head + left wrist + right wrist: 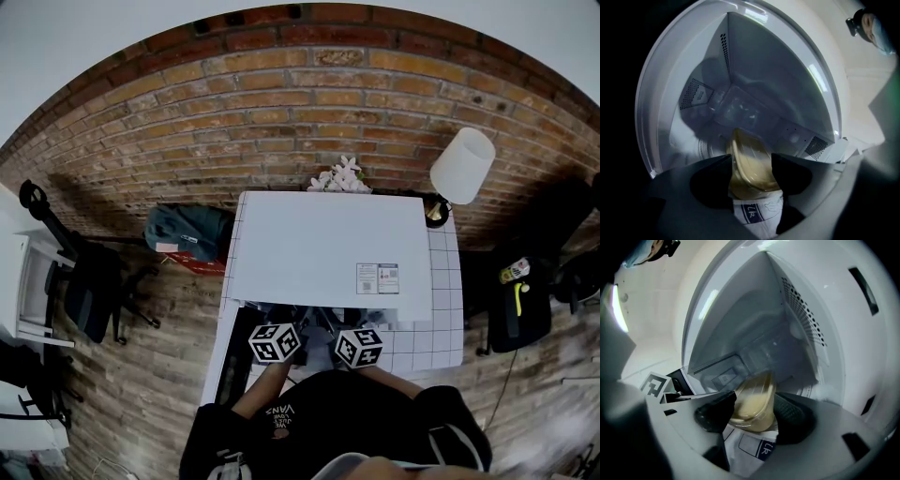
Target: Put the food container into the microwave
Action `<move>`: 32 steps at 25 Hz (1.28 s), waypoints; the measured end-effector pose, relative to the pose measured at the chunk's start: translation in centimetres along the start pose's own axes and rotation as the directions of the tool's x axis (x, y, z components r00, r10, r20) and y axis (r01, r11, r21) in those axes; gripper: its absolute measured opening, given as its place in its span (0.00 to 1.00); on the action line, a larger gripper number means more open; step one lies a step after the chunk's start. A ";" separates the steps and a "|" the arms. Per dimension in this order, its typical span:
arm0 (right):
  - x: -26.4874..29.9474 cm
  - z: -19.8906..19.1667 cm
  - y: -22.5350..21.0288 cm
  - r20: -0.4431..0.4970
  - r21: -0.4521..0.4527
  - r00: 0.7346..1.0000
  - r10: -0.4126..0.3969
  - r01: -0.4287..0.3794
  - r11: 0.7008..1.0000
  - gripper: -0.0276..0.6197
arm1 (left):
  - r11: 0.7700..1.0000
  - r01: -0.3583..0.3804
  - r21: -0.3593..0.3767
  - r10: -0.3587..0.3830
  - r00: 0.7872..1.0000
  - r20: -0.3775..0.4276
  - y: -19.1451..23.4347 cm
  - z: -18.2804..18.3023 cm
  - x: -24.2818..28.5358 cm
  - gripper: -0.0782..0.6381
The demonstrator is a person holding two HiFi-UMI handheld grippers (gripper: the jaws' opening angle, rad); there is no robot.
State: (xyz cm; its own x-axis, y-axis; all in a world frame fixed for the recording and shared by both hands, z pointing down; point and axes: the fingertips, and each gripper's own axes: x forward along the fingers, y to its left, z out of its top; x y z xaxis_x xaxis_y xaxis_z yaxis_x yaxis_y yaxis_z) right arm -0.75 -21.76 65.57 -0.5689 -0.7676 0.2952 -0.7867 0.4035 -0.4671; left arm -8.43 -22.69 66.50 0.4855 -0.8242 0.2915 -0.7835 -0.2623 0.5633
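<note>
At the bench's near edge, left claw and right claw both clamp the food container, poised at the open microwave's mouth. Insertion step, I judge. Next: reach deeper, lower it level onto the cavity floor, then release.

The white boxy microwave has a pale grey interior. The clear plastic food container holds pale yellow food. The white table bears a thin dark grid; the brick wall is red-brown.
</note>
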 end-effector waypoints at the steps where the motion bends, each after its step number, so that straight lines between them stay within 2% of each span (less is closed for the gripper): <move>1: -0.1 0.0 0.2 -0.001 -0.001 1.000 0.003 -0.003 1.000 0.41 | 1.000 0.000 0.001 0.000 1.000 0.003 0.0 0.1 -0.2 0.46; 8: -1.0 -0.3 0.9 0.008 -0.002 1.000 -0.003 0.003 1.000 0.41 | 1.000 0.006 0.002 -0.006 1.000 0.000 -0.3 -0.4 -1.0 0.47; 12: -1.6 -0.5 0.8 0.008 -0.002 1.000 -0.009 0.009 1.000 0.41 | 1.000 -0.004 0.006 0.004 1.000 -0.009 -0.2 -0.6 -1.2 0.53; 18: -2.5 -0.8 0.7 0.006 0.006 1.000 -0.013 0.013 1.000 0.41 | 1.000 0.005 0.007 -0.005 1.000 -0.022 -0.7 -1.2 -1.6 0.55; 23: -3.0 -1.0 1.0 0.005 0.011 1.000 -0.007 0.007 1.000 0.41 | 1.000 -0.005 0.002 0.005 0.999 -0.054 -0.7 -1.9 -2.0 0.61; 32: -3.6 -2.0 1.4 -0.026 0.019 1.000 0.005 -0.005 1.000 0.41 | 1.000 0.000 0.011 0.000 0.999 -0.043 -1.1 -2.5 -3.6 0.61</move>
State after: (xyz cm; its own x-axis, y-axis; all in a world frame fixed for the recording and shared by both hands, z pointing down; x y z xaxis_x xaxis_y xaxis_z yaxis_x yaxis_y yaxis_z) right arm -0.31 -17.46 65.55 -0.5792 -0.7523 0.3140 -0.7792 0.3976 -0.4845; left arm -8.34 -18.19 66.76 0.5015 -0.8019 0.3249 -0.7876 -0.2677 0.5550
